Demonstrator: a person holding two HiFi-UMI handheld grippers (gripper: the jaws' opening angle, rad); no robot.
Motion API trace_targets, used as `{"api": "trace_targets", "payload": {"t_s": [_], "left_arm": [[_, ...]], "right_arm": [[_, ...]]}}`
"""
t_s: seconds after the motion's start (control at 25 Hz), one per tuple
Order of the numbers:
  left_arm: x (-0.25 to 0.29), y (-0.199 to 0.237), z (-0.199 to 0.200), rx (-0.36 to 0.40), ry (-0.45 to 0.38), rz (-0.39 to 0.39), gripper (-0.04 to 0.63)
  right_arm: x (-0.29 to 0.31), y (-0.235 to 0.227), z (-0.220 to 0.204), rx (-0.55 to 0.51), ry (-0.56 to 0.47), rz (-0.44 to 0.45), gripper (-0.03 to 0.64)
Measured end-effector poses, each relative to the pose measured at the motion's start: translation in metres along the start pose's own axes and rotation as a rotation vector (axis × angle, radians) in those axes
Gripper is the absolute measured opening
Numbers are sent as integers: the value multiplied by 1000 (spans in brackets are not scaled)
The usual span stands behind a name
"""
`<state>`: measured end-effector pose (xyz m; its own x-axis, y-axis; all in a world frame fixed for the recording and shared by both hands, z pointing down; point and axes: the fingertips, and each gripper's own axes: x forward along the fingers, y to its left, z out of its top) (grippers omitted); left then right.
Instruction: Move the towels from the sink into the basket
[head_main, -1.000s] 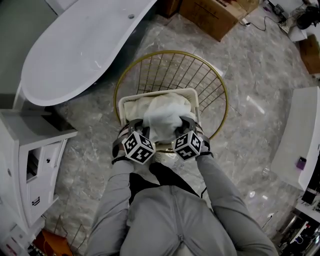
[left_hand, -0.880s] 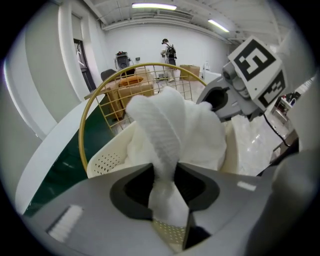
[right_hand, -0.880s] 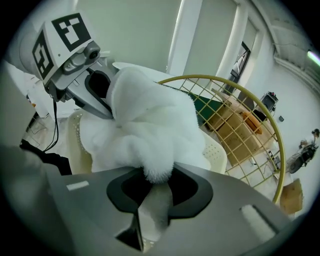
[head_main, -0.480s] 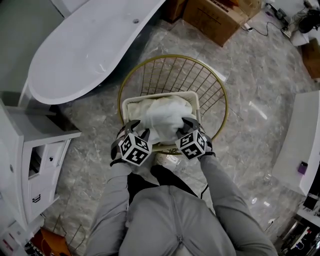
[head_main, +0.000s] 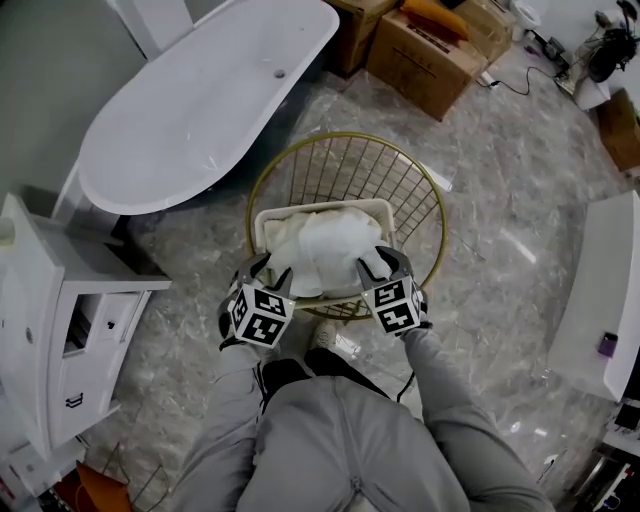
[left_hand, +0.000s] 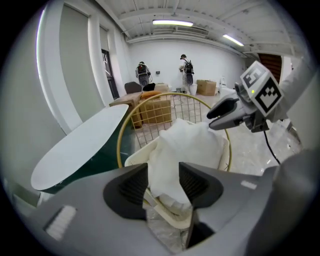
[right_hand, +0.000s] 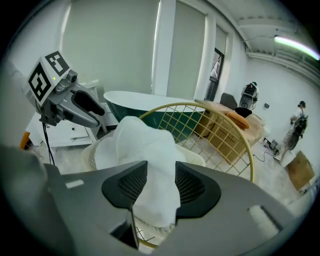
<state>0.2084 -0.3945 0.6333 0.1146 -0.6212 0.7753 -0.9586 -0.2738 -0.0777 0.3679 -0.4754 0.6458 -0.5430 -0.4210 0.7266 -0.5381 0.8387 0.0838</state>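
Now | towel (head_main: 325, 250): heaped in white basket (head_main: 262, 222), frame centre, ringed by gold wire frame (head_main: 440, 215) | left gripper (head_main: 268, 278): at basket's lower-left rim, your jaws spread, just been opening, towel showing in the gap | right gripper (head_main: 378, 268): lower-right rim, jaws likewise parted, just been opening, towel in the gap

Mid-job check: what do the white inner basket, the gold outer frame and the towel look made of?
White inner basket: probably moulded plastic, matte, with perforated walls. Gold outer frame: thin metal wire in an open grid, with a shiny gold finish. Towel: soft white cloth, wrinkled and heaped; the weave cannot be made out.
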Motion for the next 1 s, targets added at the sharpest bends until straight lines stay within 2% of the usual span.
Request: {"api": "trace_targets", "payload": {"t_s": [0.16,0.56,0.8,1.0], "left_arm": [[-25,8,3,-32,-50,26,247],[-116,34,9,-109,-249,84,245],[-172,39,-7,-119,-375,99,245],[-213,36,-14,-121,-464,106,245]], "right_arm": [[-23,3,16,24,-70,-37,155],[-123,25,84,134,-376,-202,155],[-185,50,90,229,-485,-333,155],[-227,69,86,294,-550,-401,155]]}}
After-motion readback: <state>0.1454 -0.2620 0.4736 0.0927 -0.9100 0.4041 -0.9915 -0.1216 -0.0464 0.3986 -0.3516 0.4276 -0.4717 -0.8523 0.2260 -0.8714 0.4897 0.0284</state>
